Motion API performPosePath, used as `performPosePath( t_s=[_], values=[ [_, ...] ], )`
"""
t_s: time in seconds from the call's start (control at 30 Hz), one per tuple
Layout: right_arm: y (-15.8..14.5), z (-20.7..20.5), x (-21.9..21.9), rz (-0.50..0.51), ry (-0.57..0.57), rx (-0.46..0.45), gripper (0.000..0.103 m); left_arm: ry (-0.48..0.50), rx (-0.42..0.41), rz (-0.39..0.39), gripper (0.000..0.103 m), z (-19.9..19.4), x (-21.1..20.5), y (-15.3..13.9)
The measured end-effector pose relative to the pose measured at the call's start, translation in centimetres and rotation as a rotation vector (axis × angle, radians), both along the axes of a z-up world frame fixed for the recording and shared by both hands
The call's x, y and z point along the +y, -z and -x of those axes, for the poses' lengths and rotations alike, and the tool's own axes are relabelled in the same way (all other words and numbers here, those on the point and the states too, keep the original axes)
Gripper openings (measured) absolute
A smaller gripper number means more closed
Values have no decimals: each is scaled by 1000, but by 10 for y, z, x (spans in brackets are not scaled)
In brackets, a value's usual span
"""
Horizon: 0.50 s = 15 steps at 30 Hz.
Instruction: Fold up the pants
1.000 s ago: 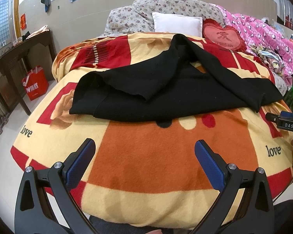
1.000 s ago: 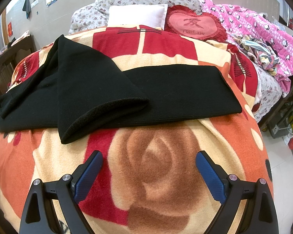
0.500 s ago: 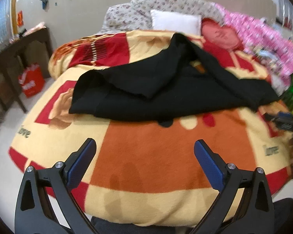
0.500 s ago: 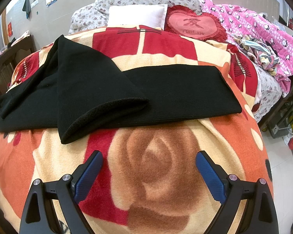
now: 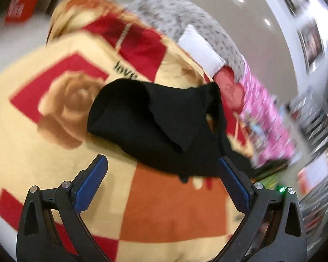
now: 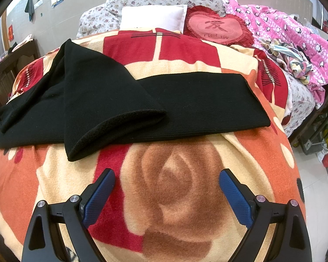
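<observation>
Black knit pants (image 6: 124, 107) lie across a rose-patterned blanket (image 6: 175, 187) on a bed, one leg stretched right, the other folded forward over it with its open cuff (image 6: 111, 131) toward me. My right gripper (image 6: 166, 181) is open, hovering over the blanket just short of the pants, nothing between its blue pads. The left wrist view is tilted and blurred; there the pants (image 5: 164, 126) lie bunched ahead of my left gripper (image 5: 161, 170), which is open and empty, its right fingertip (image 5: 225, 166) in front of the fabric's edge.
A white pillow (image 6: 152, 17), a red heart cushion (image 6: 218, 27) and a pink quilt (image 6: 284, 35) sit at the head and right side of the bed. Dark wooden furniture (image 6: 8, 65) stands left. Floor and clutter (image 6: 317, 144) lie off the bed's right edge.
The left gripper has swung and rolled sharply, coming closer to the pants from their left end; its view is now tilted and motion-blurred. The right gripper and the pants have not moved.
</observation>
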State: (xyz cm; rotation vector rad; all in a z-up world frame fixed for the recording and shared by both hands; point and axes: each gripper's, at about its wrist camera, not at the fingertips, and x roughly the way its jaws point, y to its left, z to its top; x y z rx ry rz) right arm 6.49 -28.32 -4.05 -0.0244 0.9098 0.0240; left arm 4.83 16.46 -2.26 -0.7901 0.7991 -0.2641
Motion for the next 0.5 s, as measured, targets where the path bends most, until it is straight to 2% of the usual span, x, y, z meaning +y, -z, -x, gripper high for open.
performPosePath(
  t_s=[0.07,0.13,0.17,0.2,0.37,0.47,0.5],
  values=[
    [0,0,0,-1,1,-1,95,-11,51,107,100,-9,12,8],
    [-2,1,-3,-3,2,-2,95,-43,113,146,100,-15,22,14],
    [-2,1,-3,-4,2,-2,95,-59,127,147,100,-16,24,15],
    [-2,1,-3,-3,2,-2,95,-66,107,141,100,-16,24,14],
    [-1,0,-2,-3,2,-2,95,-34,71,70,100,-33,16,11],
    [-1,0,-2,-2,2,-2,95,-35,64,56,86,-36,16,14],
    [-1,0,-2,-2,2,-2,95,-38,67,54,72,-37,17,19]
  ],
)
